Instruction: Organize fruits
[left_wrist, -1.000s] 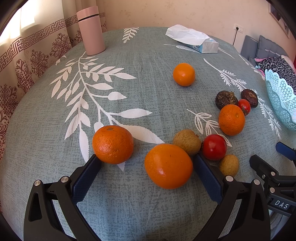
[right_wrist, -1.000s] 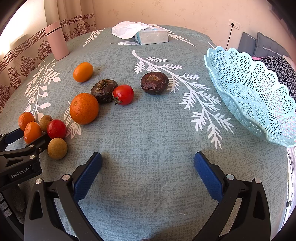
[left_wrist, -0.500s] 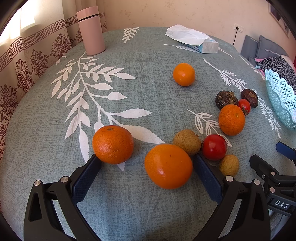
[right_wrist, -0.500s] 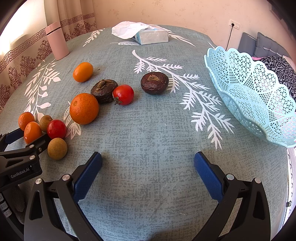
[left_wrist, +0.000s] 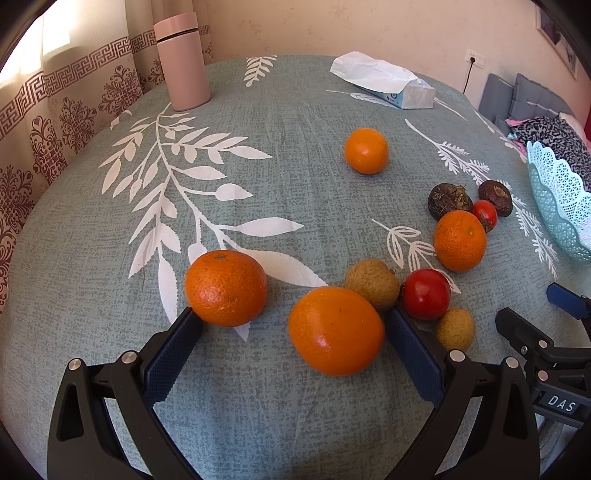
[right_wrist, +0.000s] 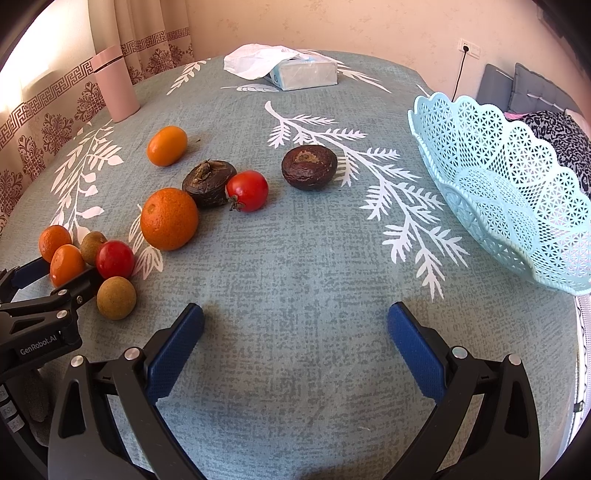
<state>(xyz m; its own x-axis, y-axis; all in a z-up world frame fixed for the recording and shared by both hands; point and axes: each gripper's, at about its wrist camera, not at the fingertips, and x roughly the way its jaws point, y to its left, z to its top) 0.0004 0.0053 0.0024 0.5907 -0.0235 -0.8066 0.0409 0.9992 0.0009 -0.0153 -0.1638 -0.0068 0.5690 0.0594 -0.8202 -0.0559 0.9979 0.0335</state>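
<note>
Left gripper (left_wrist: 293, 323): hovering low over the bench (left_wrist: 258, 177), jaws spread wide, bracketing the nearest orange (left_wrist: 335, 330) without gripping it.
Right gripper (right_wrist: 295, 321): sitting low, jaws gaping wide over bare cloth.
Fruits: lying scattered left of the basket (right_wrist: 517, 206).
Cut off: basket's far side.
Writing: "DAS", "GenRobot.AI" on gripper bodies.

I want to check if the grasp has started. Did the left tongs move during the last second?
No. In the left wrist view the left tongs keep the same place against the pink bottle; the near orange sits between them as before.
</note>
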